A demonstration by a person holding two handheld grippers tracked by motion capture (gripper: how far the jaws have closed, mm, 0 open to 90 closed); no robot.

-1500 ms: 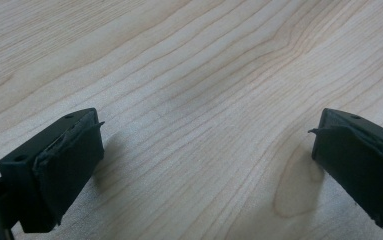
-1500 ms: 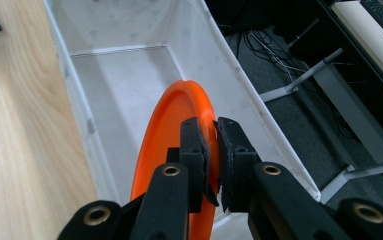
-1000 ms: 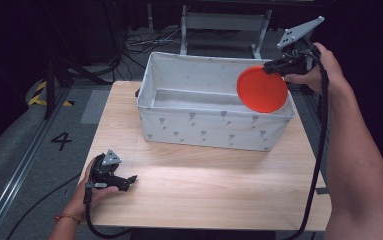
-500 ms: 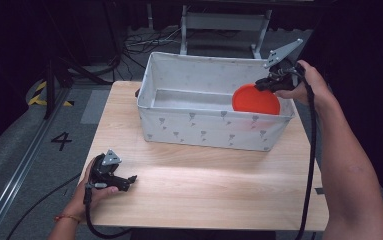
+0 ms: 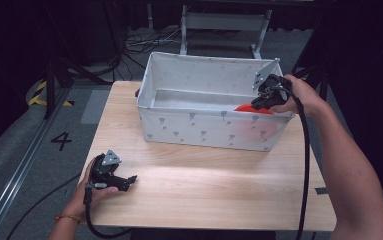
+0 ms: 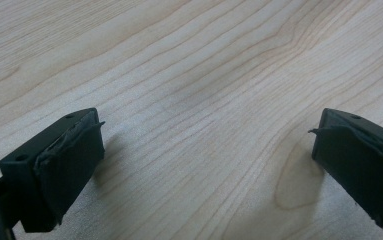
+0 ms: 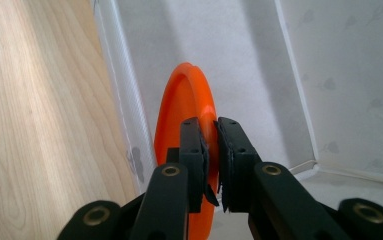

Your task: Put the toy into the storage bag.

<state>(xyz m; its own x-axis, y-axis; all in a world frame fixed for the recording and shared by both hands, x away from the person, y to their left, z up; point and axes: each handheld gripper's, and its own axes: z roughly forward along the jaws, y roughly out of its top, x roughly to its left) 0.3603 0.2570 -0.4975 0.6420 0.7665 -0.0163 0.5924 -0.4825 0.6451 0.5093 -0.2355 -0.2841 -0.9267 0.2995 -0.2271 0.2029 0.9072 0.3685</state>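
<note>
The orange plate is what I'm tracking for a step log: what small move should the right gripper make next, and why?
Probably lower it a little further, then open. The right gripper is shut on the rim of the orange plate, which hangs on edge inside the white fabric bin beside its near wall, and the high view cannot show whether it rests on the floor.

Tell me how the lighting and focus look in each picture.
High view: surroundings dark, table lit, slightly soft. Left gripper view: sharp wood grain, soft shadows beside the jaws. Right gripper view: bright bin wall with shadow bands, plate vivid, near gripper parts blurred.
</note>
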